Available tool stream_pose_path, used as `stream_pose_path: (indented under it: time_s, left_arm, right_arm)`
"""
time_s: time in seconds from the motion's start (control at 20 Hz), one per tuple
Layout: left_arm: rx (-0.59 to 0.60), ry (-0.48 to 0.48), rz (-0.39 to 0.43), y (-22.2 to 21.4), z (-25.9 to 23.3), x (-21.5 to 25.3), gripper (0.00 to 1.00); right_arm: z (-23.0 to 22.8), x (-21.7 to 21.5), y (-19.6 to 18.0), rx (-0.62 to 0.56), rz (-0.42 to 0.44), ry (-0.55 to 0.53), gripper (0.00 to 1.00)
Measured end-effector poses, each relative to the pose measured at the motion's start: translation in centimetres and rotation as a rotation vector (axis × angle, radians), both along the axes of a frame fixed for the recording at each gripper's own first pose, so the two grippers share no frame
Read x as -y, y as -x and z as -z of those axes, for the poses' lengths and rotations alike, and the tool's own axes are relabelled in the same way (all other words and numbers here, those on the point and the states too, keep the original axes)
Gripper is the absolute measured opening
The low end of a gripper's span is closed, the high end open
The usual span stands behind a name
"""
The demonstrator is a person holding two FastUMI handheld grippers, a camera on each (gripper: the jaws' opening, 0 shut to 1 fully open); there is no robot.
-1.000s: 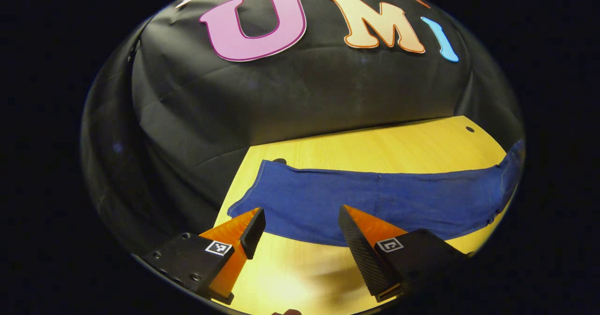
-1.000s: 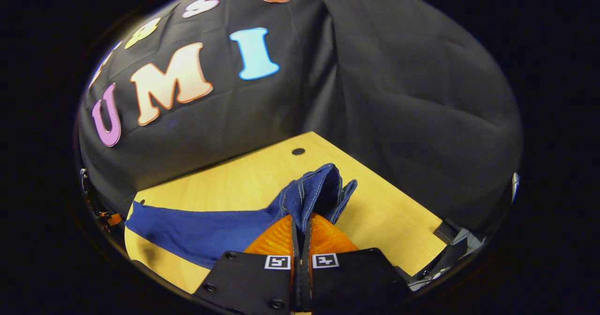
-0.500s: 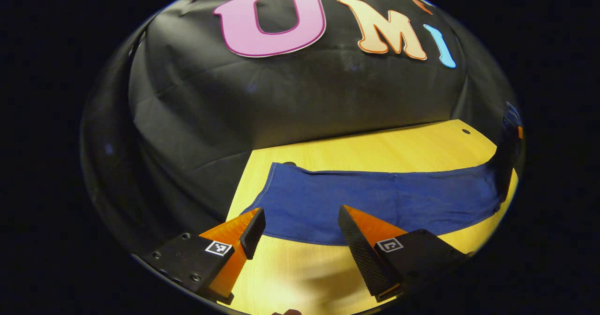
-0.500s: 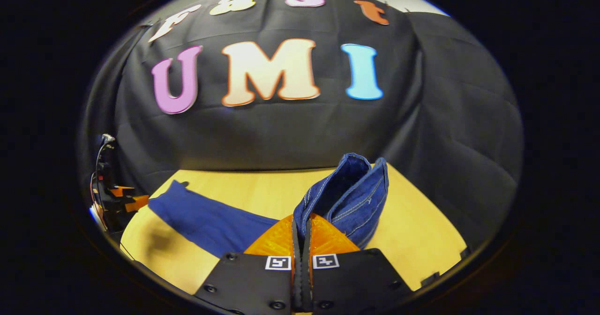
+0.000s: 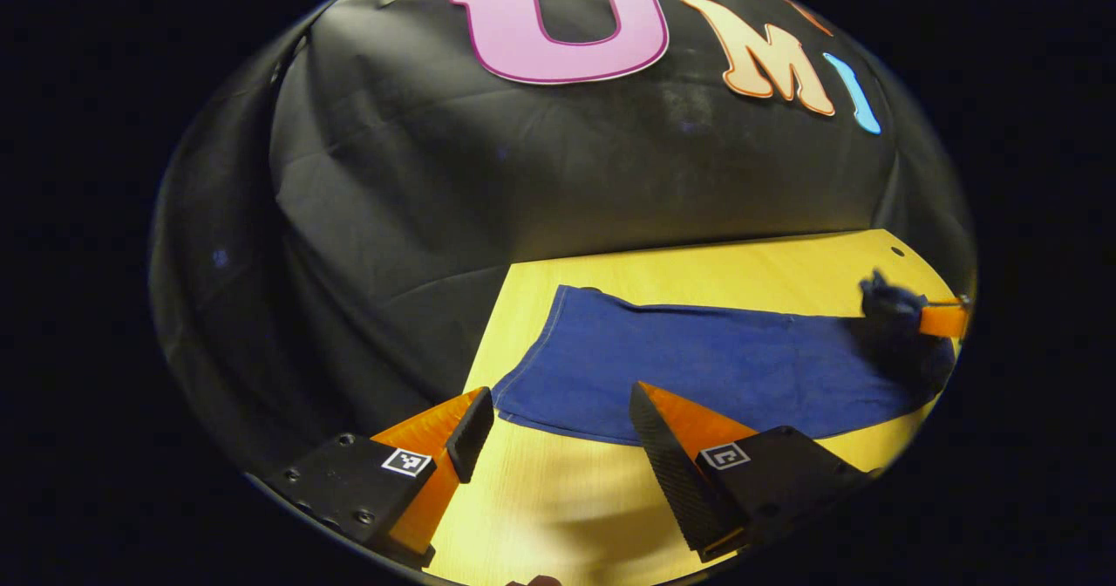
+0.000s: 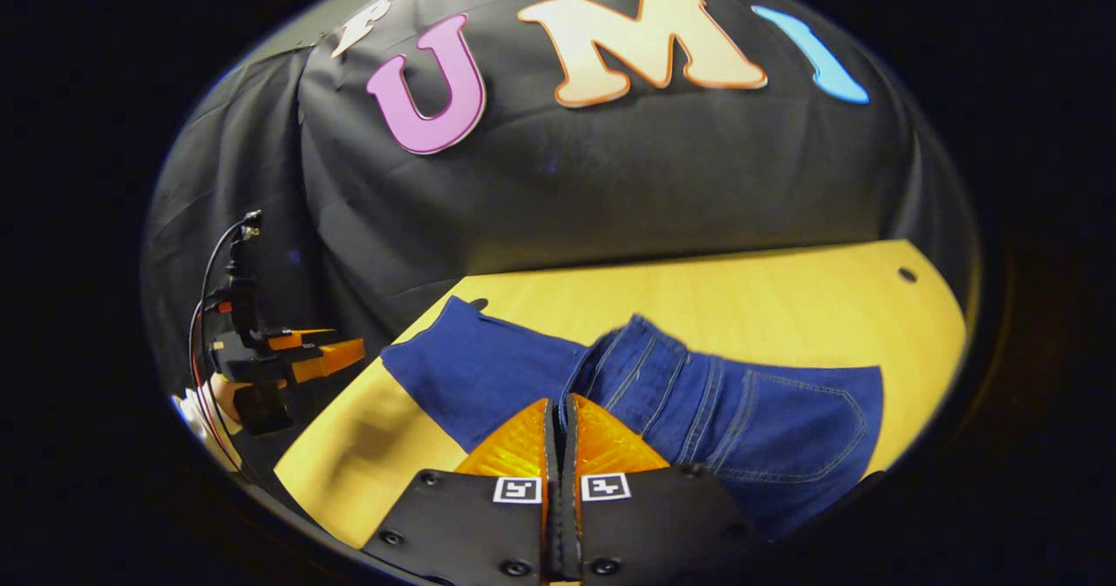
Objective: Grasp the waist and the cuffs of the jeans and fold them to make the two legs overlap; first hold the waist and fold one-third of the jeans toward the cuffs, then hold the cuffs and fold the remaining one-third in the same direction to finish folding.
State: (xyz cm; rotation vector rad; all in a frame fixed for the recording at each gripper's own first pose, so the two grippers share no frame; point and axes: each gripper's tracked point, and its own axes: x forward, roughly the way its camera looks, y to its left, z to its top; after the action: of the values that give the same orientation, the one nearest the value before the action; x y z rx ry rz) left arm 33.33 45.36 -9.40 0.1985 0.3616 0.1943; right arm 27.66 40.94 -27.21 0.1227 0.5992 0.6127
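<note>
Blue jeans (image 5: 697, 368) lie lengthwise on the yellow table (image 5: 697, 263), cuff end nearest my left gripper (image 5: 558, 401). That gripper hovers open just short of the cuff edge, nothing between its fingers. In the right gripper view the waist part with its back pocket (image 6: 767, 429) is turned over onto the legs (image 6: 471, 368). My right gripper (image 6: 559, 407) is shut on the waist edge, low over the cloth. It also appears far right in the left gripper view as an orange finger (image 5: 943, 317) on a dark bunch of denim. My left gripper (image 6: 301, 355) shows at the table's left end.
Black cloth walls close the booth behind and beside the table. Bare tabletop (image 6: 785, 298) runs behind the jeans, with a small hole (image 6: 907, 274) near the far corner. A strip of table (image 5: 558, 499) lies in front of the cuffs.
My right gripper has swung the raised waist toward the cuffs and lowered it onto the legs. The left gripper stayed open, and its view shifted a little along the cuff end.
</note>
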Motion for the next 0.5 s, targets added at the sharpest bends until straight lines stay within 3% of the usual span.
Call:
stream_pose_path:
  time_s: [0.2,0.4,0.5]
  left_arm:
    - [0.016,0.035,-0.018,-1.5,-0.2,-1.8,0.95]
    - [-0.019,0.059,-0.01,-4.1,1.2,-4.2,0.95]
    - [-0.063,0.061,0.002,-5.4,2.9,-5.1,0.95]
  right_arm:
    - [3.6,-1.1,0.5,-0.095,-0.016,-0.004,0.02]
    - [1.8,-2.1,0.9,-0.036,-0.056,-0.056,0.06]
    - [0.1,-1.8,0.9,-0.028,-0.051,-0.074,0.67]
